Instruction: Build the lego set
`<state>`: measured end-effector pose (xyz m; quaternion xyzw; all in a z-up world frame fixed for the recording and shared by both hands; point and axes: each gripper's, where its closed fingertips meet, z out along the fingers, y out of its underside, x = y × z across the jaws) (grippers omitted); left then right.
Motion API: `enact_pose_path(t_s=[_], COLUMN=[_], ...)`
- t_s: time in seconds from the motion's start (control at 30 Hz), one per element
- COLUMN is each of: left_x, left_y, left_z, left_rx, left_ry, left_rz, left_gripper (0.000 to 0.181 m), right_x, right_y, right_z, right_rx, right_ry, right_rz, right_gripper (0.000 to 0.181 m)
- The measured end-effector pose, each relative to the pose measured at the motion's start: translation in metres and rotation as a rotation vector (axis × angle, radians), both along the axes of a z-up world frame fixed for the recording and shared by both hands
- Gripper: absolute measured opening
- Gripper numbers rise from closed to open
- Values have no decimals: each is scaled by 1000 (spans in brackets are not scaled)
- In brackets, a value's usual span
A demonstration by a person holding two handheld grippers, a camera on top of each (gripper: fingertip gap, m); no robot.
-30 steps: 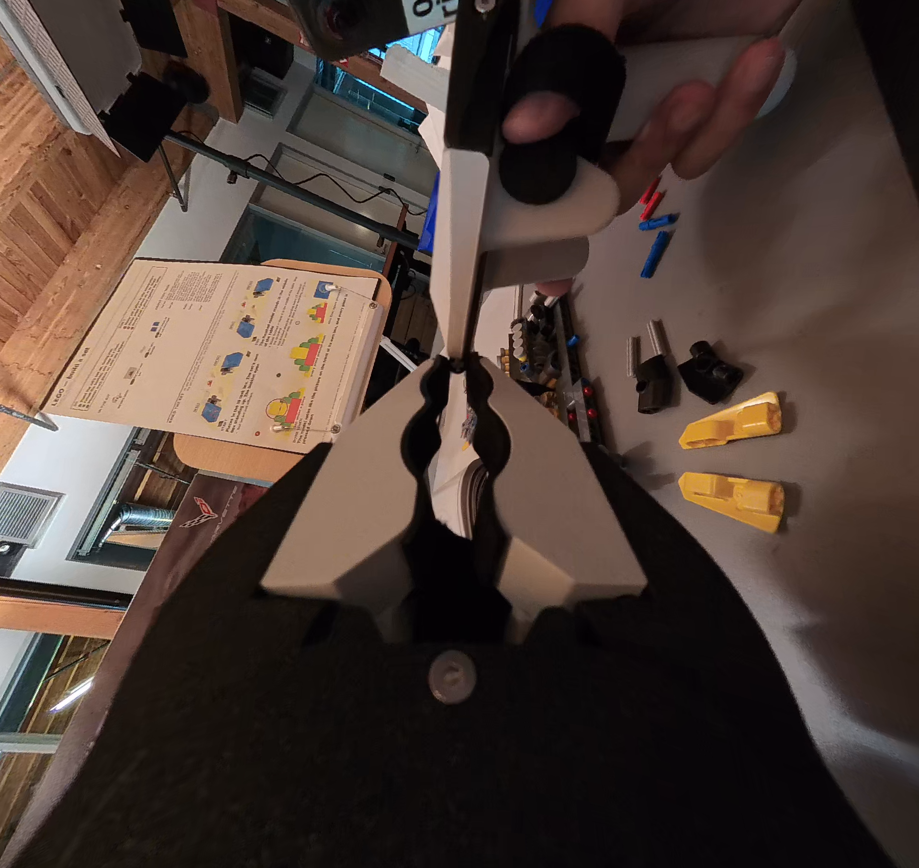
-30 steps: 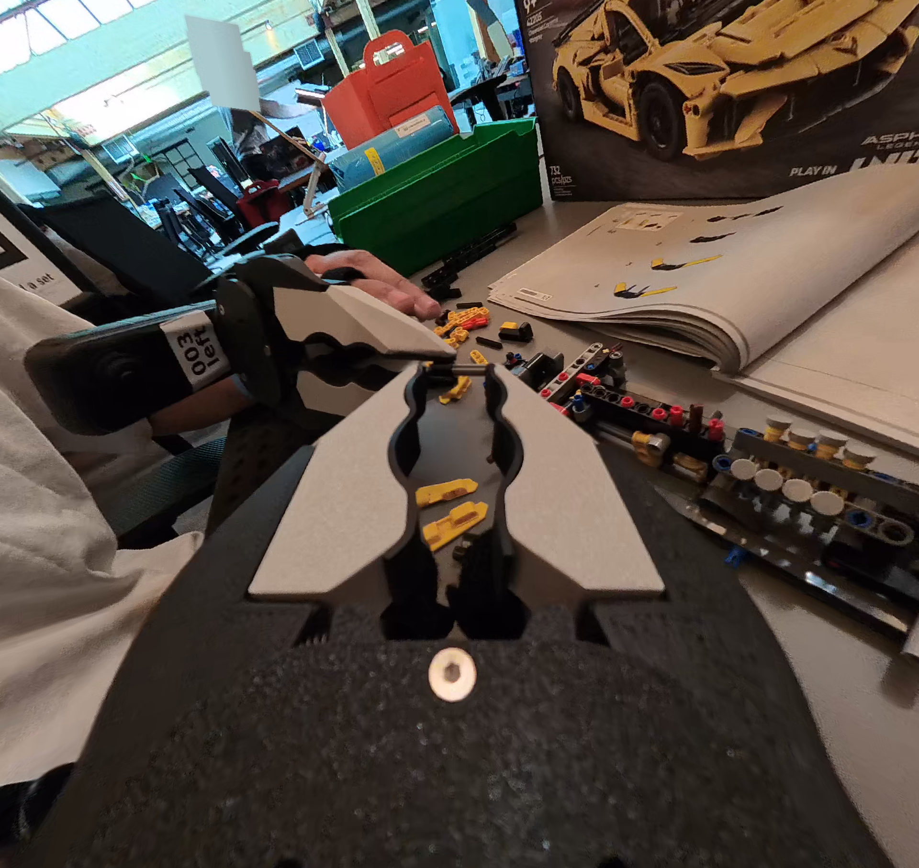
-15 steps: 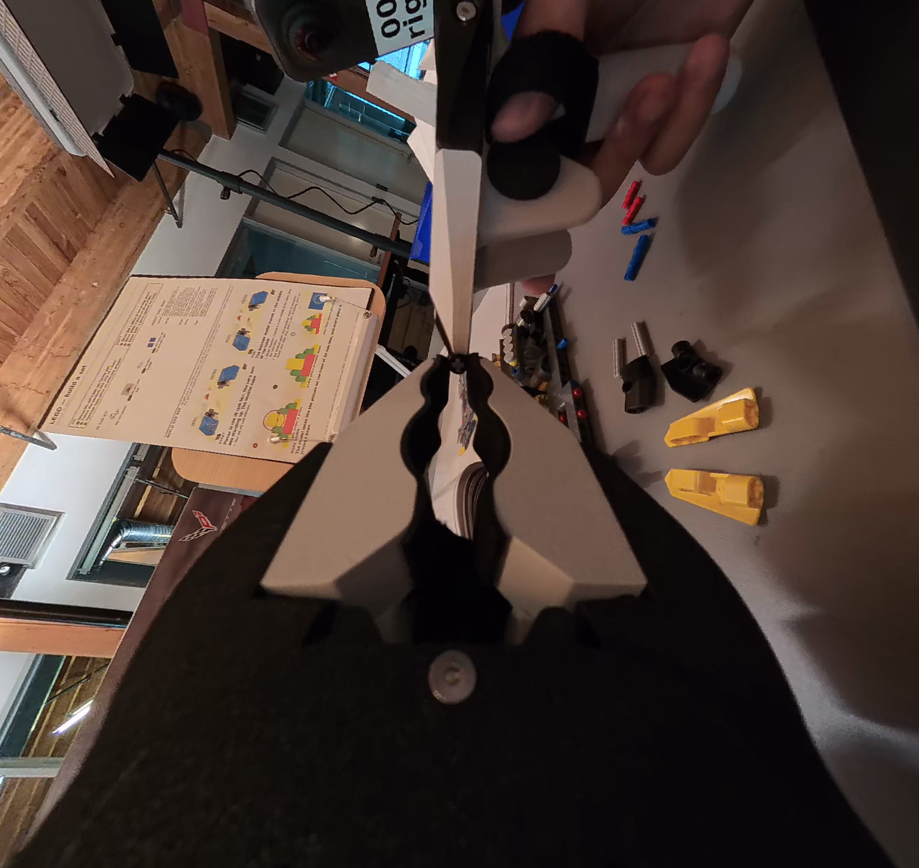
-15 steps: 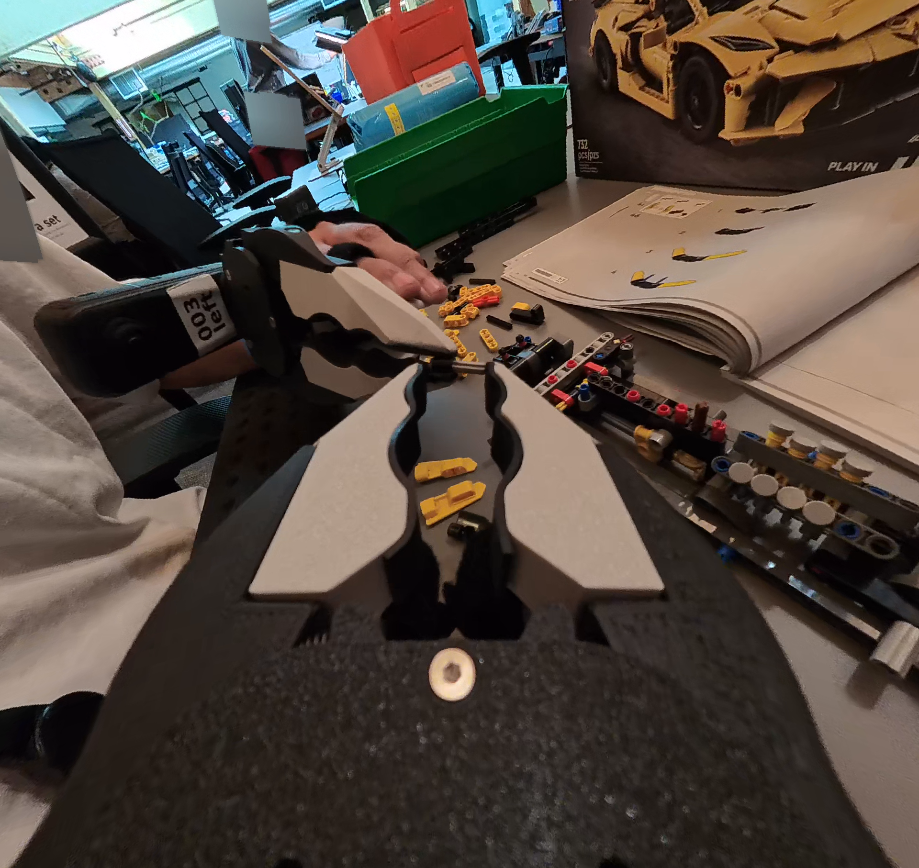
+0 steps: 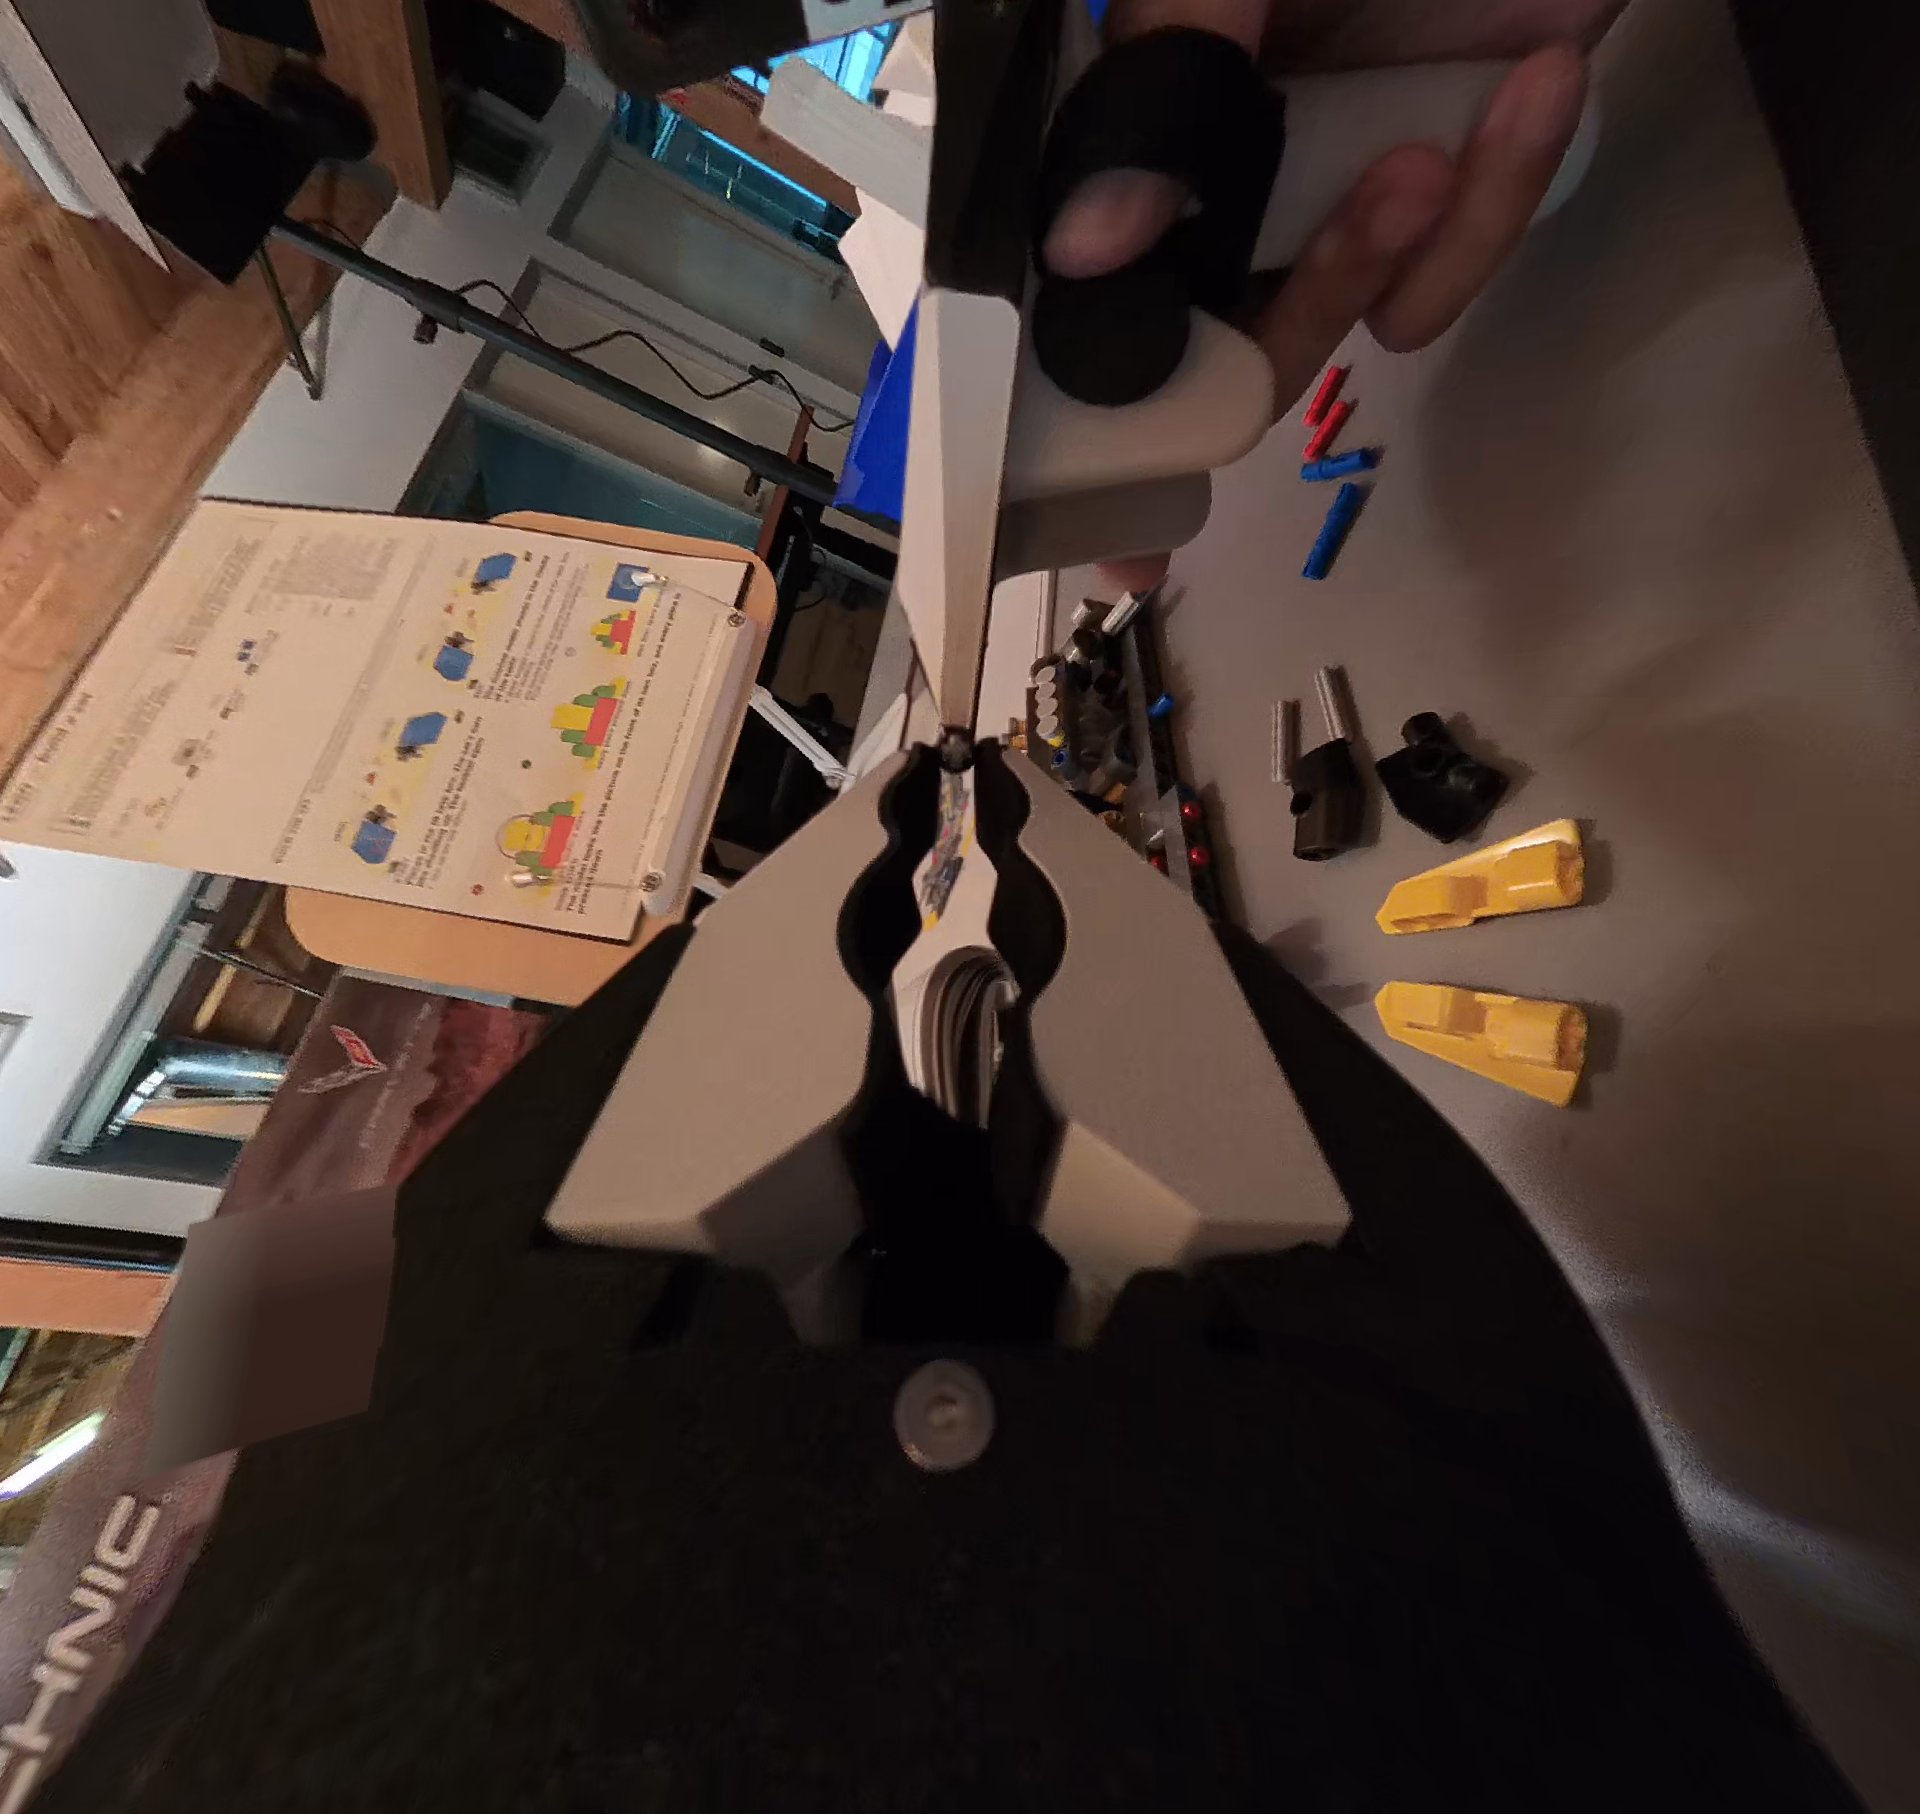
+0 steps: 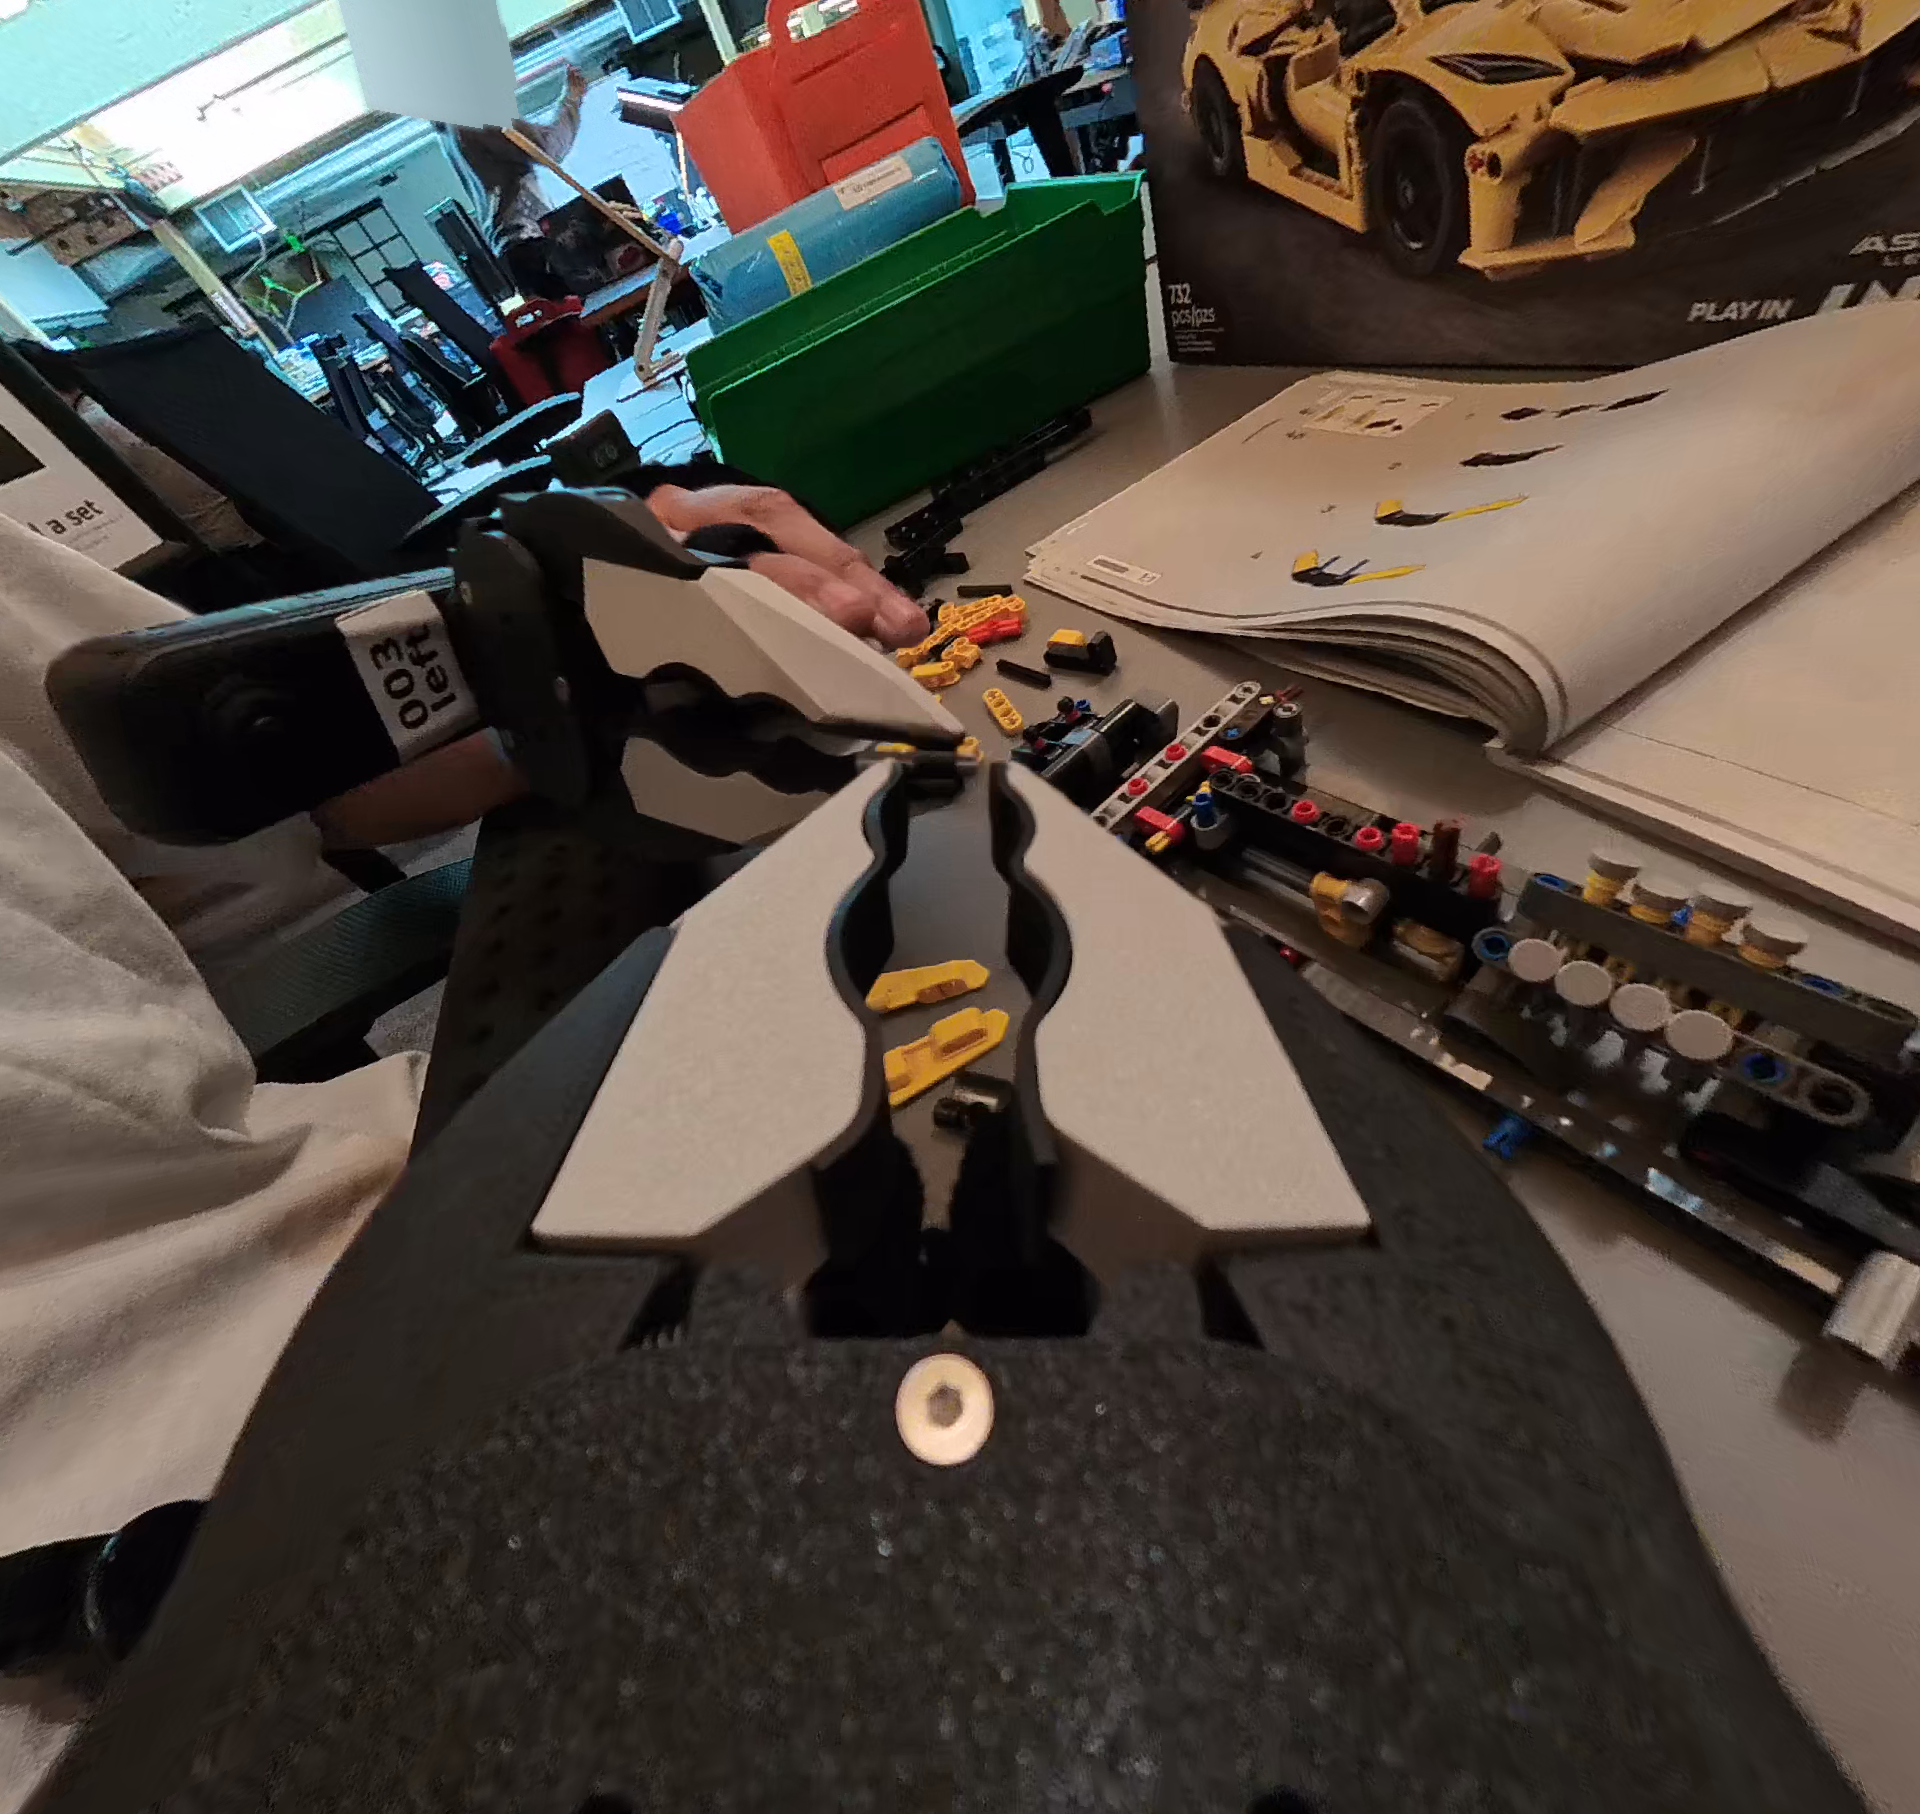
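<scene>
1. Left gripper (image 5: 954, 748) and right gripper (image 6: 940, 770) meet tip to tip above the table (image 5: 1714, 621), both clenched on one small dark pin (image 5: 954, 752).
2. Pin's long axis: cannot tell, too small.
3. Yellow wedge pieces (image 5: 1481, 891) lie below, well apart.

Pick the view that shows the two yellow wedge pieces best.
The left wrist view: both yellow wedges lie fully in sight on the table, side by side, unobstructed. The right wrist view shows them only through the gap between its fingers, partly cut off.
</scene>
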<state>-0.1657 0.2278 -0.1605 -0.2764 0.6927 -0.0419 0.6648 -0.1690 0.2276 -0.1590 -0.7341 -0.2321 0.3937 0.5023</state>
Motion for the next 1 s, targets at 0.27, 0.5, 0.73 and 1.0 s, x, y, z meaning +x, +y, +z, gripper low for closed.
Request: enact_pose_path(t_s=[0.27, 0.5, 0.73, 1.0], left_x=[1, 2, 3, 3], left_y=[11, 13, 12, 11], left_z=[-4, -5, -7, -10], left_rx=[-41, 50, 127, 144], left_ry=[22, 45, 67, 80], left_rz=[75, 119, 142, 146], left_gripper=[5, 5, 5, 5], right_x=[-2, -4, -4, -4], right_y=[5, 6, 6, 5], right_z=[1, -7, -8, -12], right_rx=[-23, -22, -28, -55], right_ry=[28, -32, -42, -54], right_rz=[-31, -56, -60, -53], right_gripper=[35, 23, 22, 19])
